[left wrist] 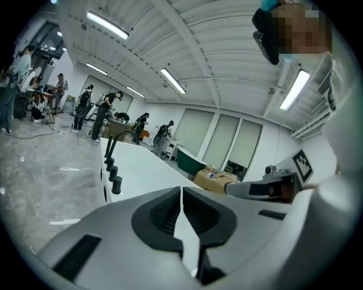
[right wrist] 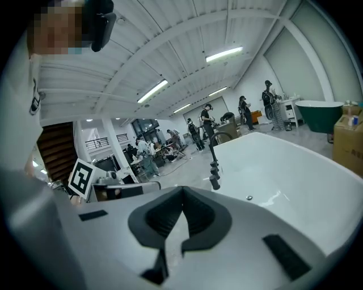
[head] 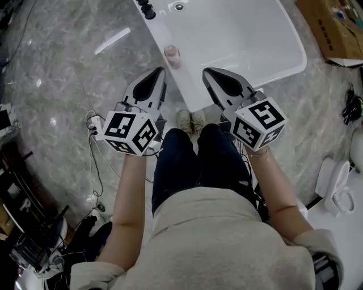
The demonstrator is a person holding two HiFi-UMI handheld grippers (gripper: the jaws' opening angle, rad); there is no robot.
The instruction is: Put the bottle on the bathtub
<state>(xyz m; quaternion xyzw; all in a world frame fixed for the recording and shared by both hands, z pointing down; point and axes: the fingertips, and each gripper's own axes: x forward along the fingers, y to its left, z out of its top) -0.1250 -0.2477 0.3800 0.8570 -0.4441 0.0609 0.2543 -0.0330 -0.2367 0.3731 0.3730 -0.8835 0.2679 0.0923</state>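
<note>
Bottle [head: 172,55]: standing upright on the left rim of the bathtub [head: 238,39], roughly midway along that rim, apart from both grippers. It is small and pinkish with a pale cap.

Left gripper [head: 161,70]: raised just short of the tub's near end, on the bottle's side, its tip pointing toward the rim close to the bottle without touching it. In the left gripper view the jaws are pressed together along one seam, with nothing between them.

Right gripper [head: 206,72]: level with the left one, over the near end of the tub. In the right gripper view its jaws are likewise pressed together and hold nothing.

Black taps [head: 147,9]: set on the same rim as the bottle, further along toward the far end.

Cardboard box [head: 332,28]: on the grey marble floor [head: 57,68] beyond the tub's right side.

Person's shoes [head: 191,120]: just beside the tub's near end.
</note>
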